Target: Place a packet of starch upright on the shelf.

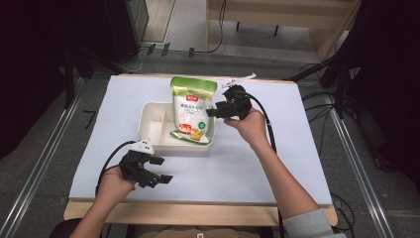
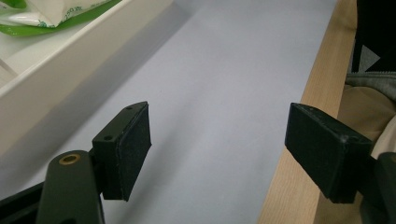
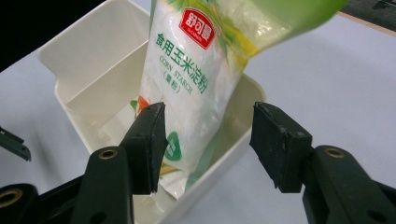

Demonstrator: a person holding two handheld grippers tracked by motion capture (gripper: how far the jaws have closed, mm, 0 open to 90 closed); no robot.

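A: Locate the corn starch pouch [image 1: 192, 110] relative to the right gripper [image 1: 213, 112]

B: Pouch leans in the white divided tray [image 1: 148, 130], its long axis running from the tray floor up over the far rim. The right gripper sits at its right edge, jaws spread, pads off the film. Left gripper [image 1: 161, 169] idles spread over the tabletop [image 1: 277, 163], well apart

A: View differences?

B: The right gripper view confirms the gap at both pads and reads the label; the high view gives the lean

Even overhead light, soft shadows, dark surroundings, slightly blurred close-ups
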